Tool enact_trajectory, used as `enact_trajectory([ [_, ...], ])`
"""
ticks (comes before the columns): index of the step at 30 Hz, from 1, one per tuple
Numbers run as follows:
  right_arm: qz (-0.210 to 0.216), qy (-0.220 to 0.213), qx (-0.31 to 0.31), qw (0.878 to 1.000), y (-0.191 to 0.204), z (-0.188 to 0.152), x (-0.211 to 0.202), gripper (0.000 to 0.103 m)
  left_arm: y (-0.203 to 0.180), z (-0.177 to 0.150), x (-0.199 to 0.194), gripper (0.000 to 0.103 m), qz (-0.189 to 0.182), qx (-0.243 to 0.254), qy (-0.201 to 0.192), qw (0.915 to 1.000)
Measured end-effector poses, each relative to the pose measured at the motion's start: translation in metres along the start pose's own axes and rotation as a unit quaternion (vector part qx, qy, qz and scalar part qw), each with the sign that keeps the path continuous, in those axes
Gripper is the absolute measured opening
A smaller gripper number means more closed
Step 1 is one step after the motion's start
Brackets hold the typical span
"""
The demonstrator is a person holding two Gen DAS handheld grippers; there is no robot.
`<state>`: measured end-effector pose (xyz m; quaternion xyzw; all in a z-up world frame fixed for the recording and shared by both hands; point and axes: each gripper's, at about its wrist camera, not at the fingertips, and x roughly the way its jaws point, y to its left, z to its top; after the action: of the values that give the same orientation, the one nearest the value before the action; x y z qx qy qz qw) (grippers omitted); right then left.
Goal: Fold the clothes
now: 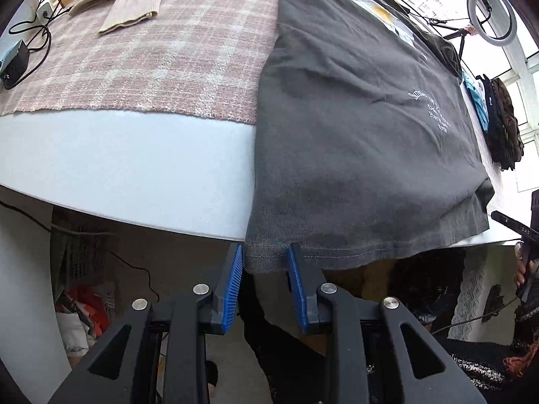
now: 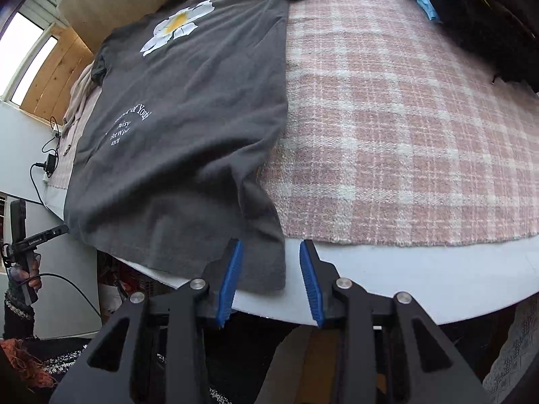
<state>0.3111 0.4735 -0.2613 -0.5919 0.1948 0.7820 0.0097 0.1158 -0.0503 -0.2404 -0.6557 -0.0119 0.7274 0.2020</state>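
Dark grey cotton T-shirt [image 1: 363,128] with a white daisy print lies flat on the bench, and its bottom hem hangs a little over the near edge. The left gripper [image 1: 264,262] has its blue ribbed fingers [image 1: 235,269] apart on each side of the left hem corner, not pinching it. The right gripper [image 2: 269,262] is parted too, with the right hem corner [image 2: 259,269] lying between its fingers [image 2: 230,276], not squeezed.

The step looks like getting ready to take both bottom corners. Next, each pair of fingers would need to close on the hem, then lift it up and over toward the collar.

A pink and white checked woolly cloth [image 2: 404,128] covers the white bench [image 1: 134,175]. A beige knitted top [image 1: 134,3] lies at the far end, and more clothes [image 1: 502,124] sit in a pile at the side. A round ring lamp [image 1: 492,17] stands by the bright window.
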Motion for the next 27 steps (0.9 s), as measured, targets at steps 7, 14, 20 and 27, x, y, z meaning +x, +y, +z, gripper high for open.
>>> enact_trajectory([
  [7,0.003,-0.007,0.025,1.0,-0.003,-0.02,0.005,0.035,-0.002,0.001,-0.009,0.005,-0.047,0.023,-0.017,0.9985],
  [14,0.022,-0.013,0.02,0.999,0.003,-0.017,0.013,0.034,-0.005,0.018,-0.049,0.005,-0.073,0.048,-0.047,0.9951],
  [20,0.1,-0.035,0.033,0.994,0.015,-0.021,-0.008,0.006,-0.018,0.033,-0.09,0.005,-0.065,0.087,-0.075,0.9913],
  [27,0.241,-0.09,0.161,0.953,-0.017,-0.055,-0.027,0.006,-0.029,0.036,-0.107,0.005,-0.048,0.118,-0.081,0.9885],
])
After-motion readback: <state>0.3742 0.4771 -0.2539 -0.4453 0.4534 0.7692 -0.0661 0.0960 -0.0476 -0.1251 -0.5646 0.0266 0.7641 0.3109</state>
